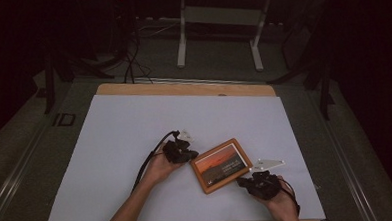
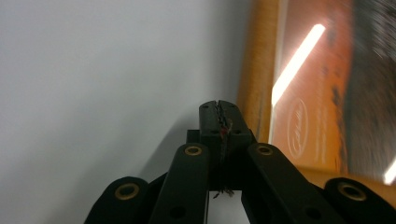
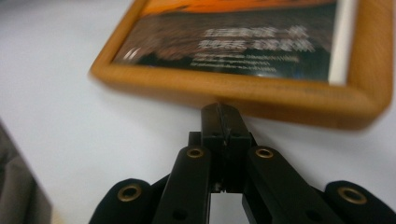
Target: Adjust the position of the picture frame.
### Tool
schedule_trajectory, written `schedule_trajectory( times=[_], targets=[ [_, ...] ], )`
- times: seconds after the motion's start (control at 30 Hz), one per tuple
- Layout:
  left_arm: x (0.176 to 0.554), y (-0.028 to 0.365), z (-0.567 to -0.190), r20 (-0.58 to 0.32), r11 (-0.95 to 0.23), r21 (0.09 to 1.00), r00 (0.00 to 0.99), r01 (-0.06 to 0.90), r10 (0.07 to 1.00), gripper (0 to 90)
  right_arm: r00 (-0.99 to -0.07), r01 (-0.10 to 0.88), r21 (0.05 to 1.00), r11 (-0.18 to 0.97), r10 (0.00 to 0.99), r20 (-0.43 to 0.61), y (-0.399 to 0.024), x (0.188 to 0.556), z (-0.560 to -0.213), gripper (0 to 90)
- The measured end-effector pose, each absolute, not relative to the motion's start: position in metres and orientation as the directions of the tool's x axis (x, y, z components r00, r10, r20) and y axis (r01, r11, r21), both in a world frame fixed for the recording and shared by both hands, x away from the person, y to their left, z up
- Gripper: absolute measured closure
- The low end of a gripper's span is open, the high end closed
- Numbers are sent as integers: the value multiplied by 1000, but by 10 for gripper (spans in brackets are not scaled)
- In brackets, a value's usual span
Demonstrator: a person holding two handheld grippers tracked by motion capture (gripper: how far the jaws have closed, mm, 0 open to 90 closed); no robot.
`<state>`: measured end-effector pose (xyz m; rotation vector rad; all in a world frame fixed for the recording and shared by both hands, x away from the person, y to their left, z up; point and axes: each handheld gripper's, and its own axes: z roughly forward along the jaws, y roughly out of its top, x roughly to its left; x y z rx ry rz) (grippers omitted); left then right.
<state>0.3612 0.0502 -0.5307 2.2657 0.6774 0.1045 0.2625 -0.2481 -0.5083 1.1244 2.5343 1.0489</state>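
Both grippers [image 1: 192, 154] [image 1: 243, 181], jaws pressed together, seemingly touch the picture frame [image 1: 221, 165] edges.

From my seat at the controls I see a white sheet [image 1: 135, 143] covering nearly the whole desk [image 1: 183, 87], whose wooden edge shows as a strip along the far side. Beyond the desk stands a pale metal frame [image 1: 218, 24] with two legs on a dark floor [image 1: 222, 64]. Black cables [image 1: 130, 58] trail across that floor at the far left. A small dark bracket [image 1: 64, 119] sits just beside the desk's left edge. The surroundings are dim.
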Motion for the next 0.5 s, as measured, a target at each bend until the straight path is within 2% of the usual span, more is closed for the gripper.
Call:
schedule_trajectory(
  times=[0.17,0.27,0.37,0.5],
  targets=[
    [343,49,-533,-139,-624,664,888,411,438,897,-646,612,667,425,755,111,-263,272,-508,900],
    [348,52,-530,-144,-588,683,869,434,474,862,-622,623,683,381,771,136,-268,273,-505,900],
    [356,55,-523,-184,-508,717,832,478,524,742,-626,616,699,364,764,154,-267,270,-499,743],
    [364,52,-514,-263,-416,754,814,508,518,546,-610,644,693,325,765,208,-264,270,-499,478]
  ],
)
